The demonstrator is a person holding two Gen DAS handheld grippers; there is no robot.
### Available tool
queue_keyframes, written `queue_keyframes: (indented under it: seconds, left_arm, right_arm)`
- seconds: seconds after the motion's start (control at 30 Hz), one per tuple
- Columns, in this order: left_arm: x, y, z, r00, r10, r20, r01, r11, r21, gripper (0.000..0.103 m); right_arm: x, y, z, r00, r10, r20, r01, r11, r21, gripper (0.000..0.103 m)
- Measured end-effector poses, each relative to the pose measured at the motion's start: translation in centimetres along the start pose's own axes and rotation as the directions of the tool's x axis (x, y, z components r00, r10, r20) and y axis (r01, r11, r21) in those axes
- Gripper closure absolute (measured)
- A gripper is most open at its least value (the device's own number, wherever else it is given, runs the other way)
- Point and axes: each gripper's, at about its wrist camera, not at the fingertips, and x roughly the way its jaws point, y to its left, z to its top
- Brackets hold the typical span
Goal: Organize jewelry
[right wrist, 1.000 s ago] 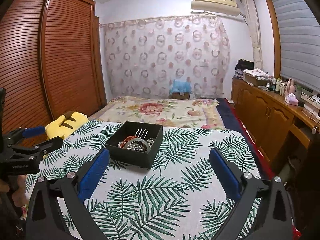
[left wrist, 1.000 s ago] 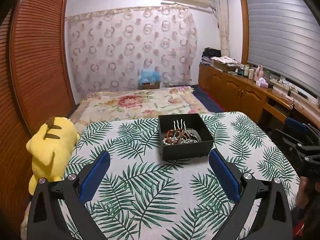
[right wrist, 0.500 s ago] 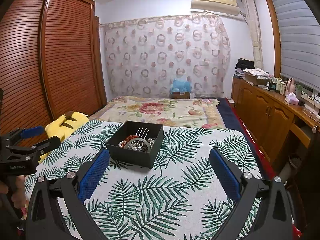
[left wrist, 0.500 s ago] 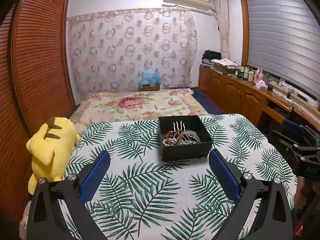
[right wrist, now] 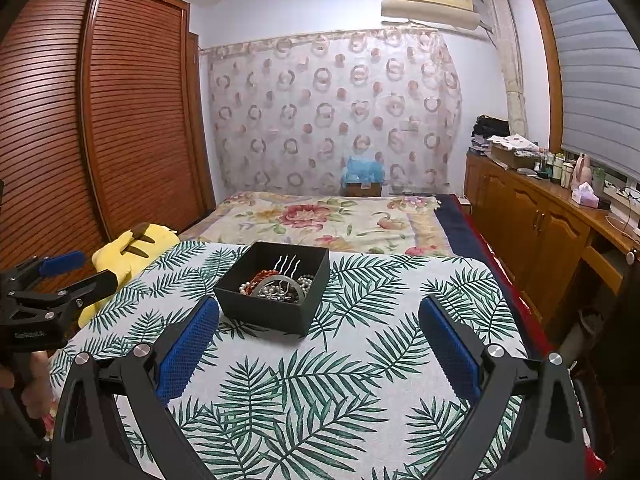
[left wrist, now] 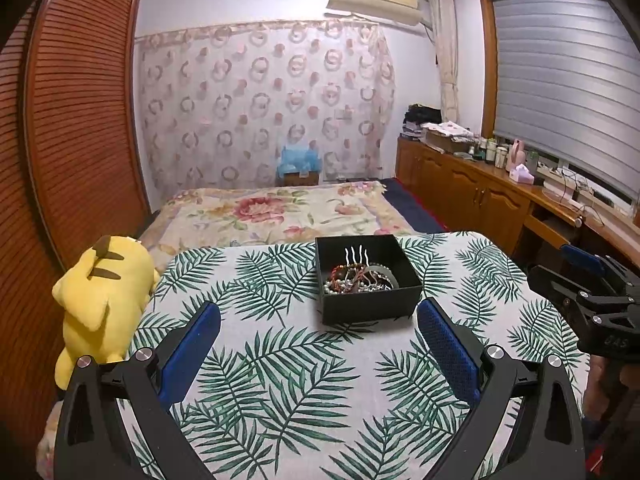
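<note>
A black open box (left wrist: 370,304) stands on a table with a palm-leaf cloth (left wrist: 288,364). It holds tangled jewelry (left wrist: 358,280): pearl and red bead strands, a dark band and a silver hair comb. The box also shows in the right wrist view (right wrist: 266,314) with the jewelry (right wrist: 278,286) inside. My left gripper (left wrist: 318,320) is open and empty, held above the cloth just short of the box. My right gripper (right wrist: 318,320) is open and empty, to the right of the box. Each gripper shows at the edge of the other's view, the right one (left wrist: 592,292) and the left one (right wrist: 52,284).
A yellow plush toy (left wrist: 100,300) leans at the table's left edge. A bed with a floral cover (left wrist: 276,212) lies behind the table. A wooden wardrobe (right wrist: 100,120) stands on the left and a wooden counter (right wrist: 560,216) with bottles runs along the right wall.
Both grippers have drawn back and risen slightly, so the box sits a little farther and higher in both views. Both stay open and empty.
</note>
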Motion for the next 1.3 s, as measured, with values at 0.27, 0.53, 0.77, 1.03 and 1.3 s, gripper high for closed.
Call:
queue_keyframes:
  seconds: [0.27,0.53,0.77,1.03,1.3]
  left_arm:
    - [-0.07,-0.09,0.09,1.000,0.000,0.001,0.000,1.000,0.001,0.008]
    - [-0.05,-0.07,-0.04,1.000,0.000,0.002,0.000,1.000,0.000,0.008]
    - [-0.08,-0.09,-0.03,1.000,0.000,0.004,0.000,1.000,0.001,0.008]
    - [-0.47,-0.31,0.33,1.000,0.000,0.010,0.000,1.000,0.003,0.008]
    - [-0.47,-0.28,0.24,1.000,0.001,0.011,-0.001,1.000,0.003,0.008]
  right_arm:
    - [-0.25,0.09,0.14,1.000,-0.003,0.012,0.003,1.000,0.009,0.002]
    - [-0.25,0.12,0.16,1.000,0.000,0.012,0.000,1.000,0.013,0.002]
    - [-0.38,0.02,0.16,1.000,0.001,0.014,-0.001,1.000,0.013,0.002]
    - [-0.37,0.06,0.13,1.000,0.001,0.015,-0.001,1.000,0.012,0.002]
    - [-0.38,-0.04,0.17,1.000,0.002,0.014,-0.002,1.000,0.014,0.002]
